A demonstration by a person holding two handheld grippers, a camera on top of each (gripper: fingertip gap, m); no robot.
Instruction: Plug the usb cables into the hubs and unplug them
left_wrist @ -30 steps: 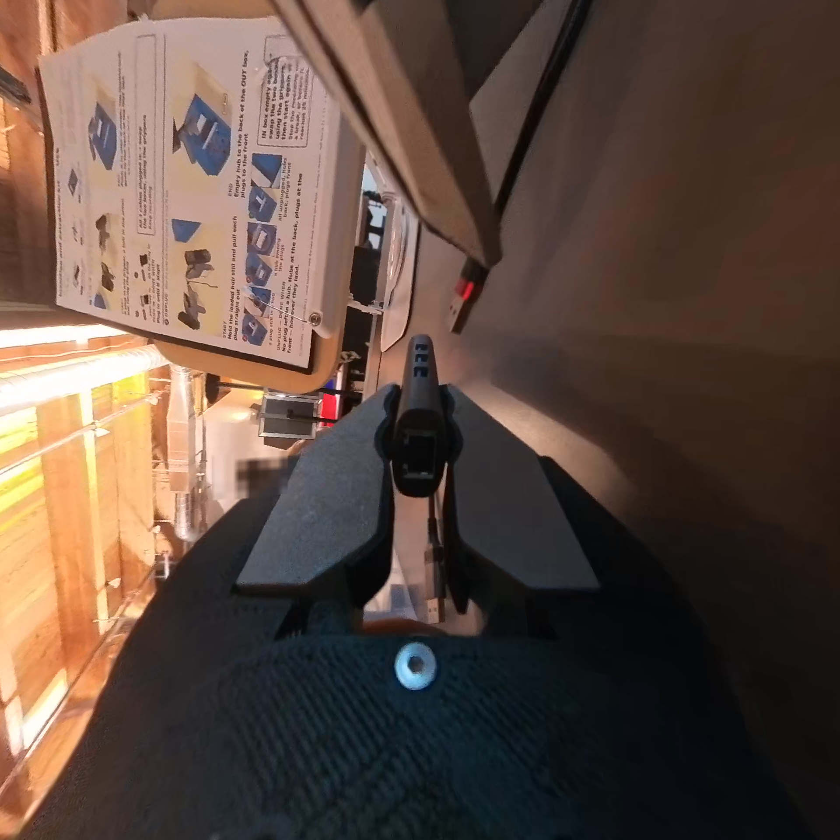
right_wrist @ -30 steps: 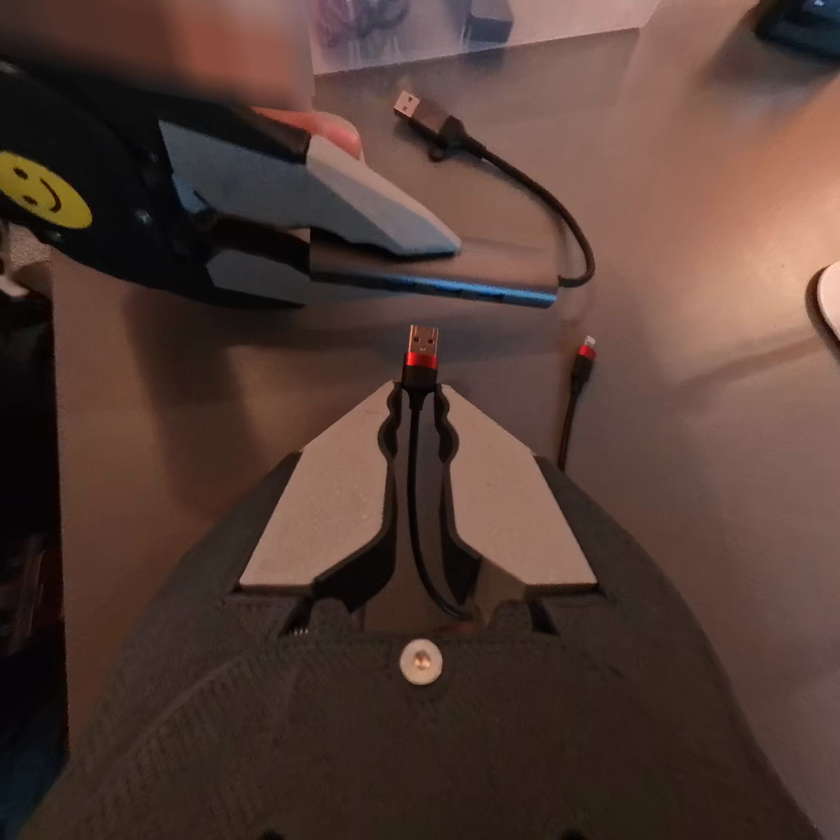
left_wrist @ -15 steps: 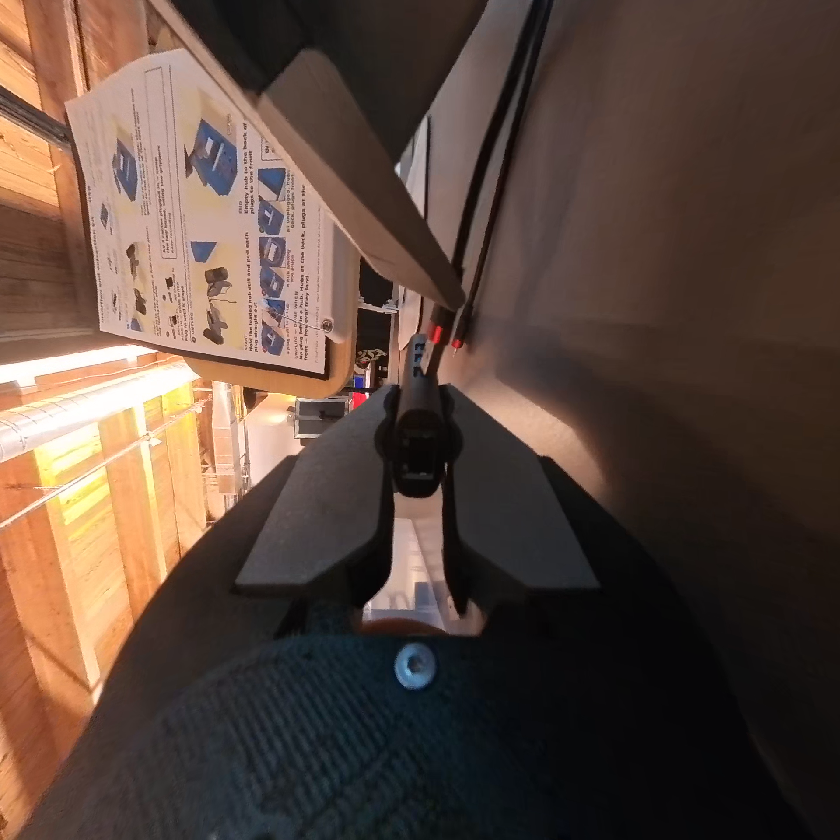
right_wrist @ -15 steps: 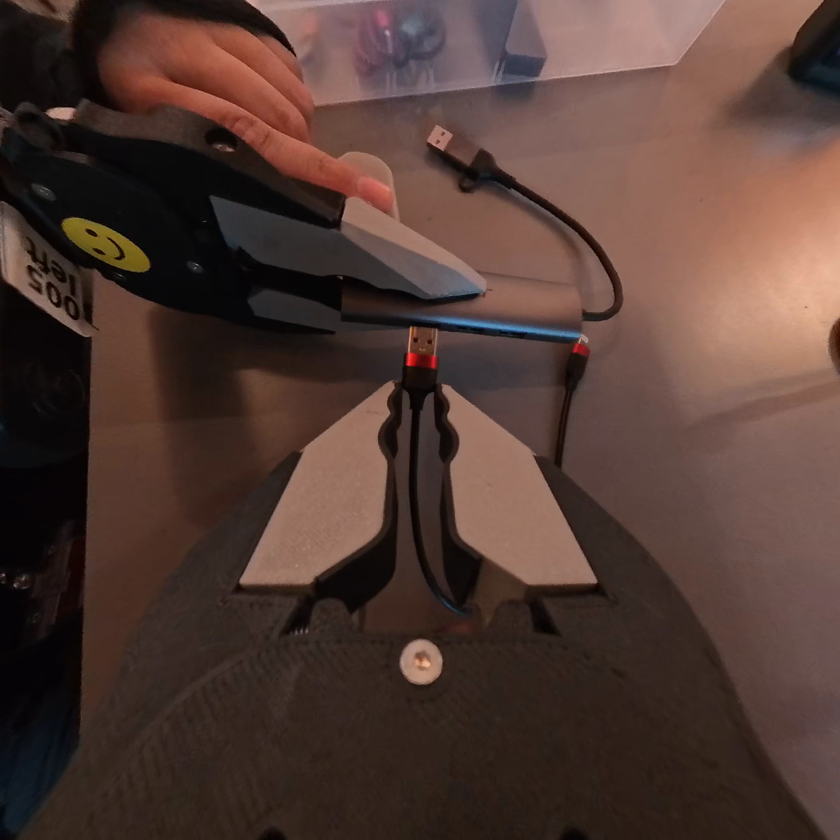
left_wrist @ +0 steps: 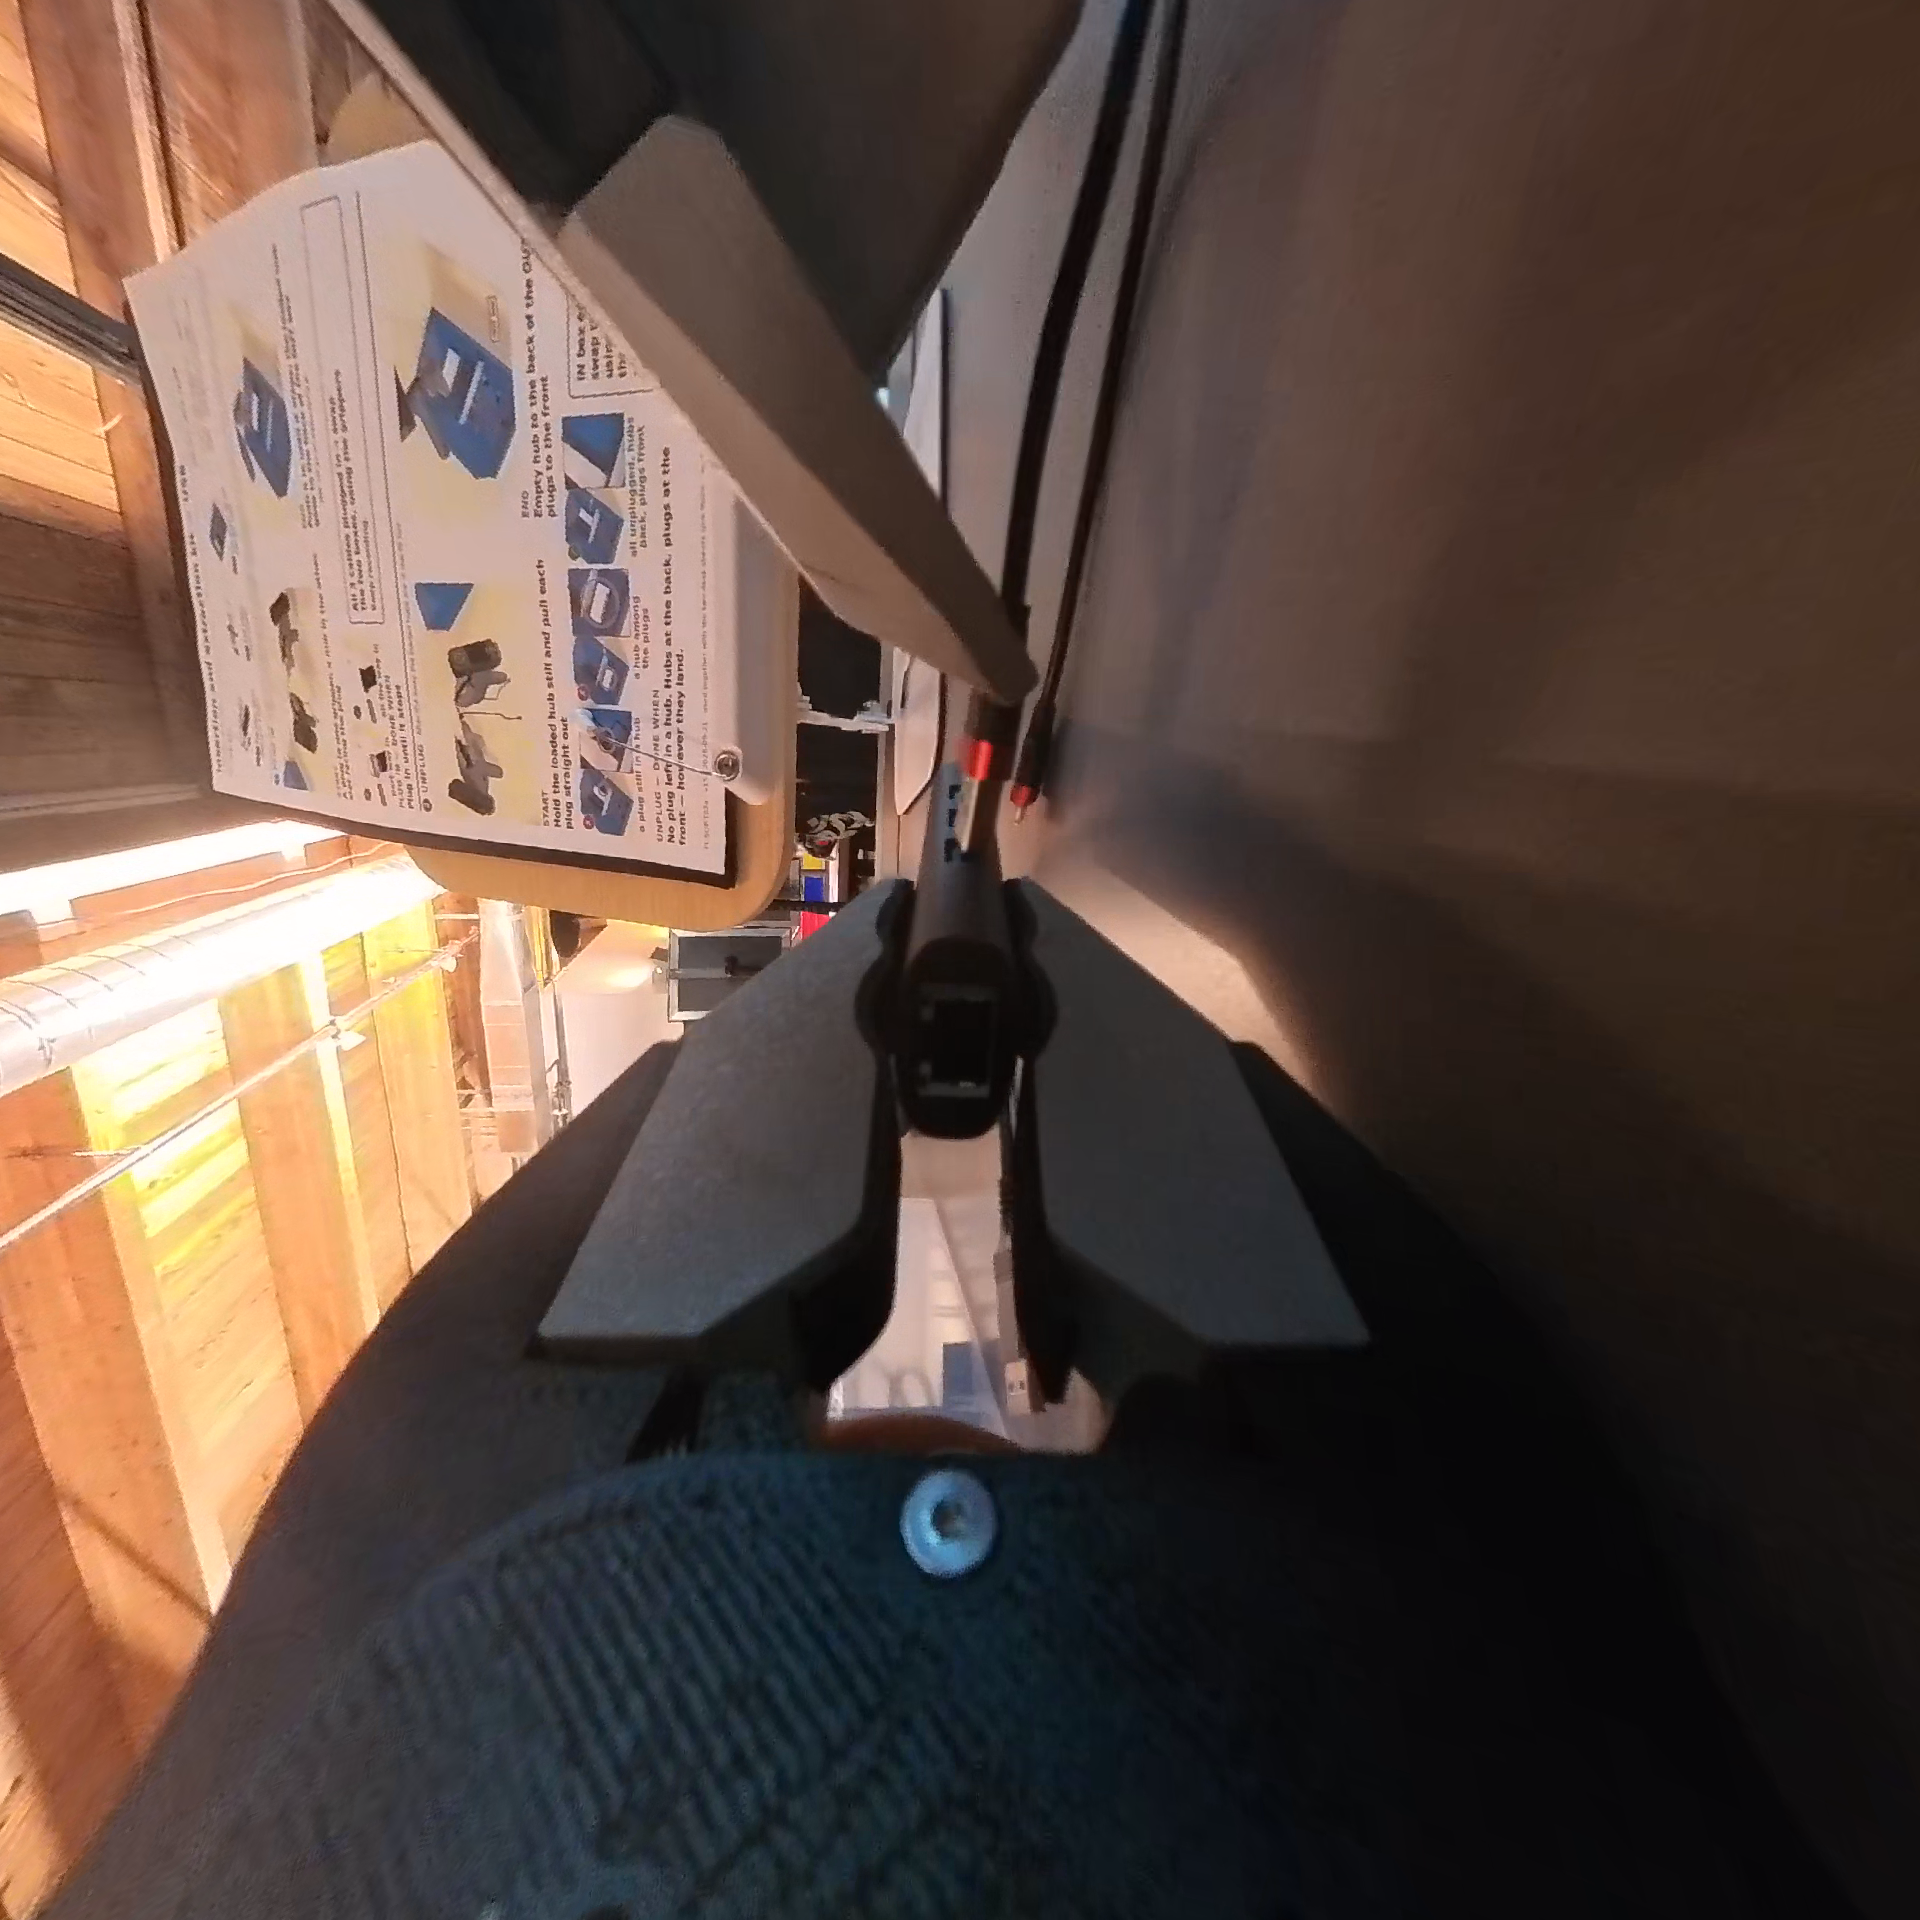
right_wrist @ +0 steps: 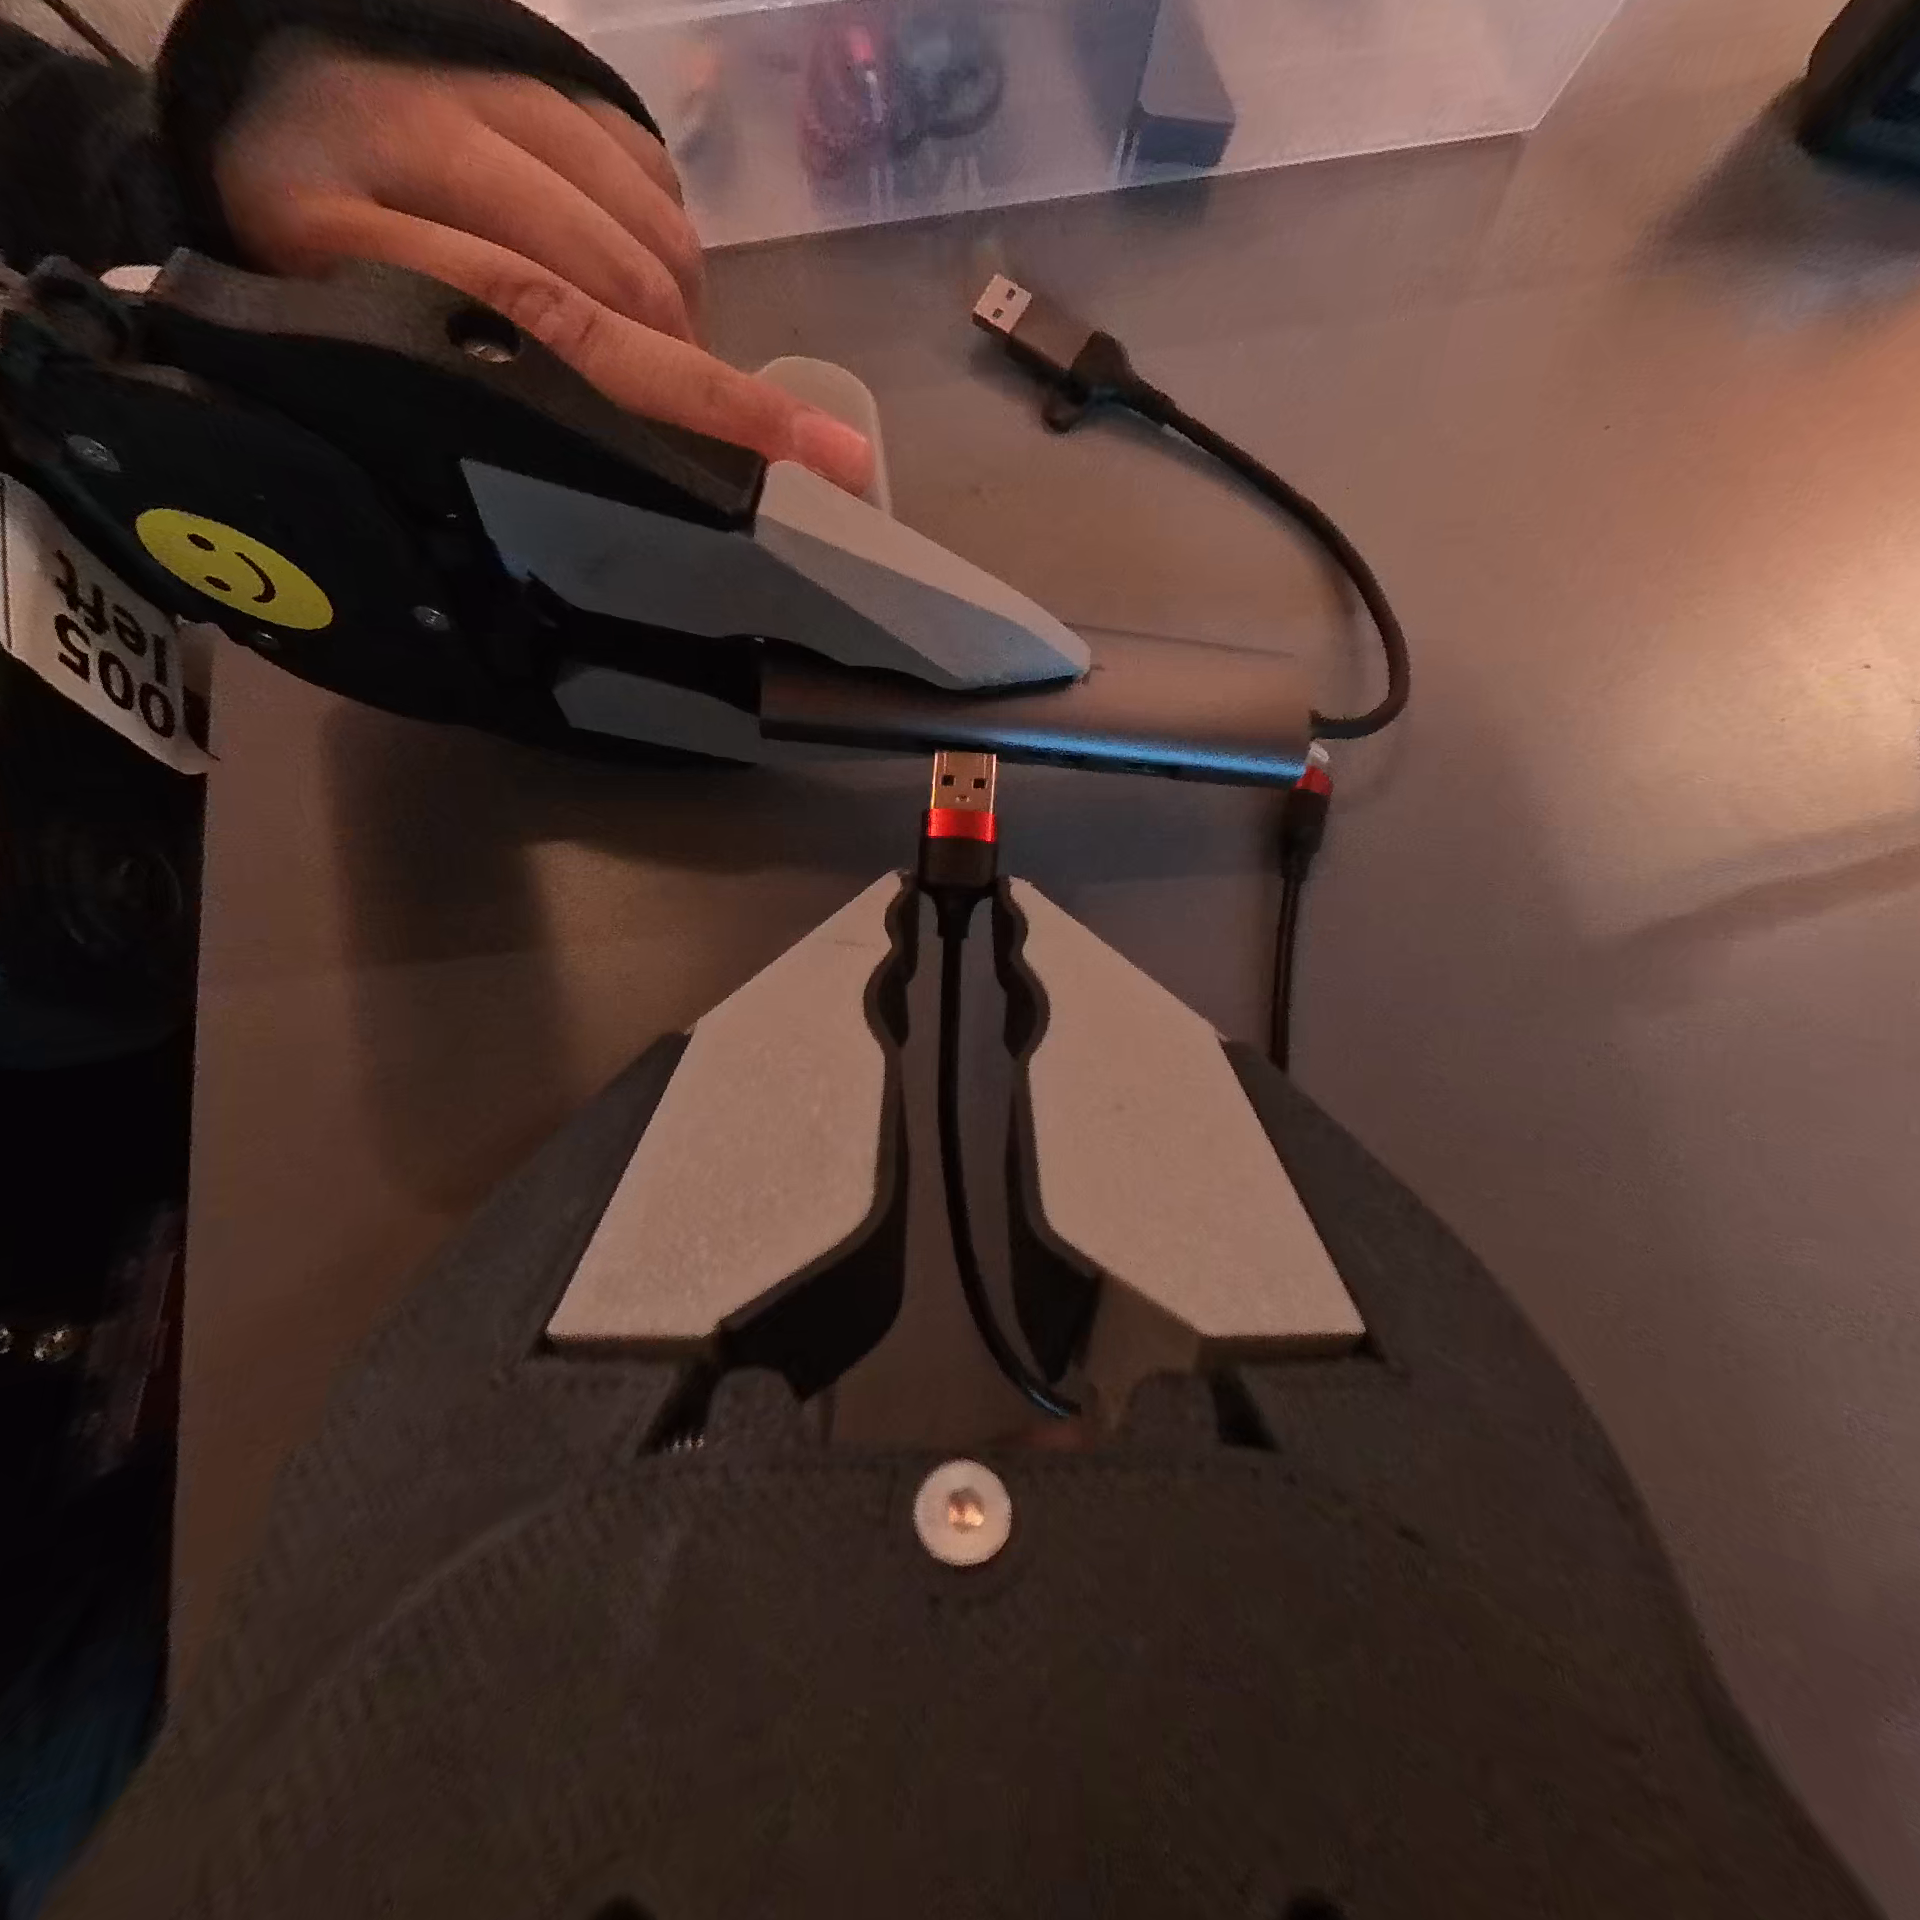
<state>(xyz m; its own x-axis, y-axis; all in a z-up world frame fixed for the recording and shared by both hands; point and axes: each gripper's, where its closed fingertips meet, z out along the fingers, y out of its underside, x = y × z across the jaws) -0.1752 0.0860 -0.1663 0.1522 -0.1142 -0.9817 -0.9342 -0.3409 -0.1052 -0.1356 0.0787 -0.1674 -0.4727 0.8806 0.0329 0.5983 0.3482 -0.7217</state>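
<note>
USB plug (right_wrist: 961,795) now nearer hub (right_wrist: 1081,717), pointing at its long side, both grippers pinching

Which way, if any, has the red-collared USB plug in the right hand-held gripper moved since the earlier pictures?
Yes. The USB plug has moved forward to the grey hub; the loose cable end on the table shows the gap closing.

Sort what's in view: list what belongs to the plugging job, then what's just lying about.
In the job:
- flat grey metal USB hub, clamped by the left gripper
- red-collared black USB plug, held by the right gripper
- second red-tipped black cable end on the table

Lying about:
- clear plastic box behind
- printed instruction sheet on a wooden clipboard
</note>
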